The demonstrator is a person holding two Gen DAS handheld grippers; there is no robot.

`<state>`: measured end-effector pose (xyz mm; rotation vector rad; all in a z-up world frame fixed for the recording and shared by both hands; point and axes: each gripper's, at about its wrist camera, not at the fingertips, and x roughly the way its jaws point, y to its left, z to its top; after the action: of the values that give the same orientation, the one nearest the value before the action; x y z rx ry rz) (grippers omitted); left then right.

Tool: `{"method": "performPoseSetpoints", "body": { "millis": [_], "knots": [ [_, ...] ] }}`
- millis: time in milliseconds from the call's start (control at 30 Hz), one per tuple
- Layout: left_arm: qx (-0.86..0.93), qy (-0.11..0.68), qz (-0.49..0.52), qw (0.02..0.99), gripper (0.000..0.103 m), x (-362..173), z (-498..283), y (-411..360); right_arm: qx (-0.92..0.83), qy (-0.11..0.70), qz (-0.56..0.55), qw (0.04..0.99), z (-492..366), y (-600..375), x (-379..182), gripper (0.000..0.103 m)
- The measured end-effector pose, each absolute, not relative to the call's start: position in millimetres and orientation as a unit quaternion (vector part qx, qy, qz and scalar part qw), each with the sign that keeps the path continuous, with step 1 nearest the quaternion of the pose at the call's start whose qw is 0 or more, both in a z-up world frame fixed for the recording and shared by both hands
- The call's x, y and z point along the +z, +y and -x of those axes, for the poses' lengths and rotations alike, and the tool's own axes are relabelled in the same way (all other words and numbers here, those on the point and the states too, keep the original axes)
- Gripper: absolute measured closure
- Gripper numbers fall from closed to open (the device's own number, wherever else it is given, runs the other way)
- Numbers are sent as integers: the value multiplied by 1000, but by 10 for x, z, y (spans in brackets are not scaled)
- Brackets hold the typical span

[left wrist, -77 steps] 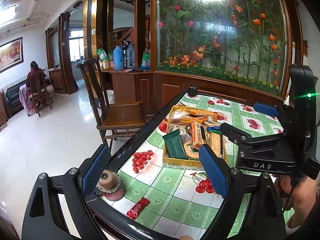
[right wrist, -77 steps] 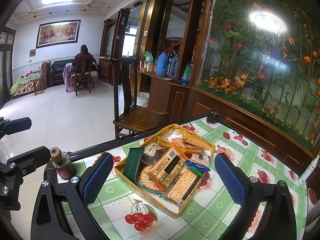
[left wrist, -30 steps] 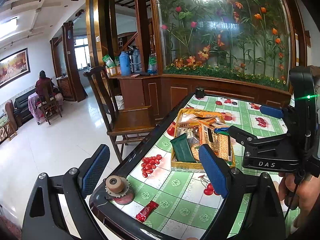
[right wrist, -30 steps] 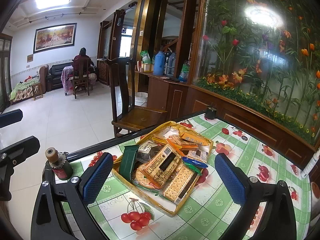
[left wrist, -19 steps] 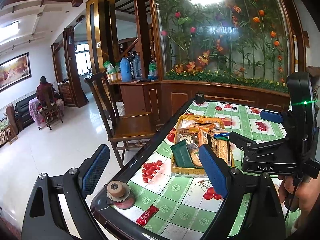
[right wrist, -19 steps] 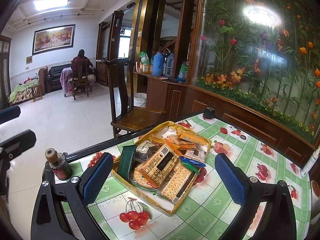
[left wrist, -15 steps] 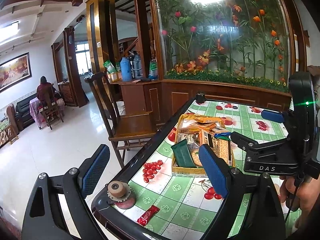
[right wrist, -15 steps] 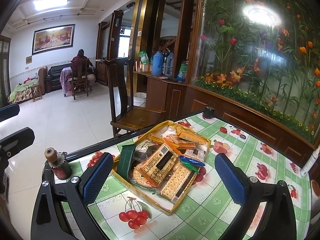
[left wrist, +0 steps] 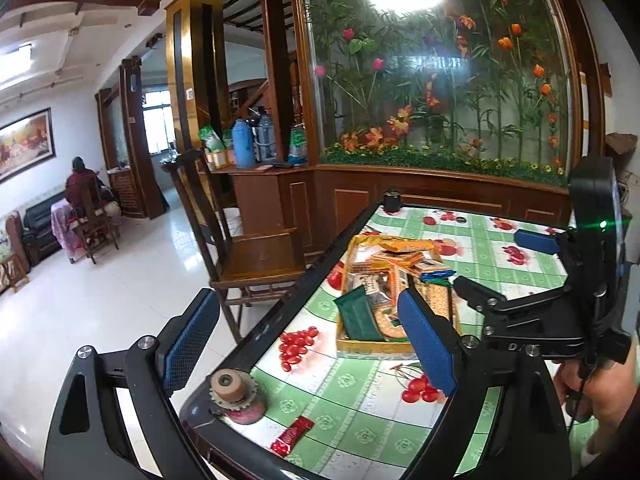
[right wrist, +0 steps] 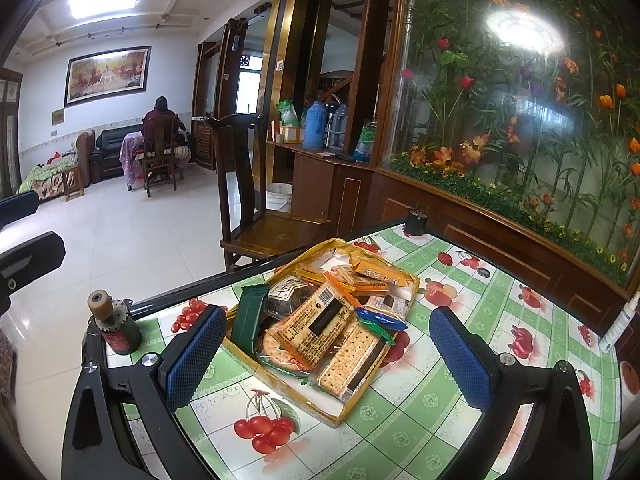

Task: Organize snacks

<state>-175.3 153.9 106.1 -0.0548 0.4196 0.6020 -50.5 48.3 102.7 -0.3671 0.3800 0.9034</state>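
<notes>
left wrist view: left gripper (left wrist: pixel 308 344) jaws stand wide apart, nothing between the blue pads, held above the near table edge.
loose snack: small red foil-wrapped candy (left wrist: pixel 292 436) lies alone on the green checked cherry-print tablecloth (left wrist: pixel 360 400), near the table's front edge, well apart from the box.
obstacle: brown spool with a toothed disc on a red base (left wrist: pixel 234 394) stands just beside the candy.
advice, left: judged next pick is the candy; come in low from the side away from the spool, pinch across the wrapper's narrow width.
right wrist view: right gripper (right wrist: pixel 328 360) jaws also apart, empty, hovering before the yellow cardboard snack box (right wrist: pixel 280 384).
box contents: cracker packs and a dark green packet (right wrist: pixel 248 320) piled loosely.
advice, right: steady the box rim while the candy is dropped in.
</notes>
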Motion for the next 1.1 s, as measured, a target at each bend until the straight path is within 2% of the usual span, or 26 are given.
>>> {"method": "performPoseSetpoints", "body": {
  "millis": [1100],
  "knots": [
    [299, 219, 41, 928, 12, 1081, 1644, 1603, 431, 190, 178, 864, 425, 471, 916, 1]
  ]
}}
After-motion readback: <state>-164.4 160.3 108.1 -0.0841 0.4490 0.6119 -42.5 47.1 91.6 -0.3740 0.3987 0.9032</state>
